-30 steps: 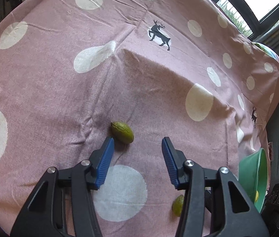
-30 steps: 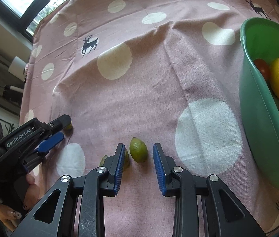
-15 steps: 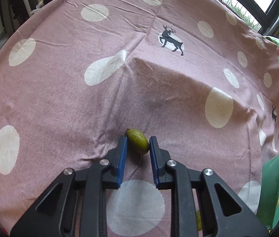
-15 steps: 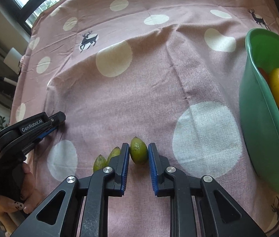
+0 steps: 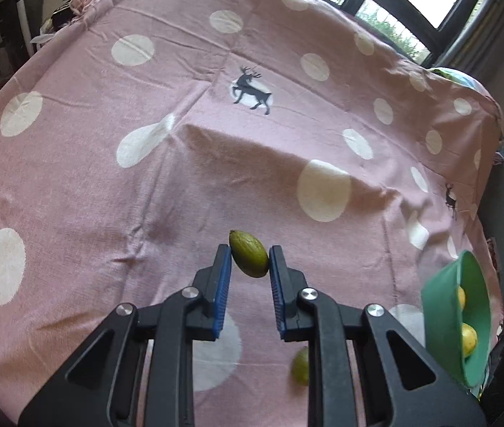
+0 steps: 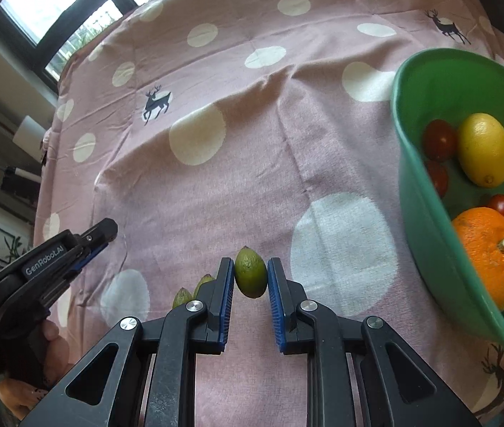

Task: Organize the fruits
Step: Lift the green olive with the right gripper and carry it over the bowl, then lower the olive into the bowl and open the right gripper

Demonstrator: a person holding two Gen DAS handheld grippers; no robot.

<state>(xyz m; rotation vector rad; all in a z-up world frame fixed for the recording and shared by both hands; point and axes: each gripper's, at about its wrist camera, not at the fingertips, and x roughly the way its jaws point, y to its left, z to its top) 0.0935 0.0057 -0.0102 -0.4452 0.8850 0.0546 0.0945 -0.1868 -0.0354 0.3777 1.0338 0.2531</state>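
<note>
While both grippers grip, the left gripper (image 5: 250,261) clamps a small green oval fruit (image 5: 249,258), its long axis slanting across the pads; the right gripper (image 6: 250,275) pinches another green fruit (image 6: 250,272) lengthwise, nearer the green plastic bowl (image 6: 426,213) to its right.
</note>
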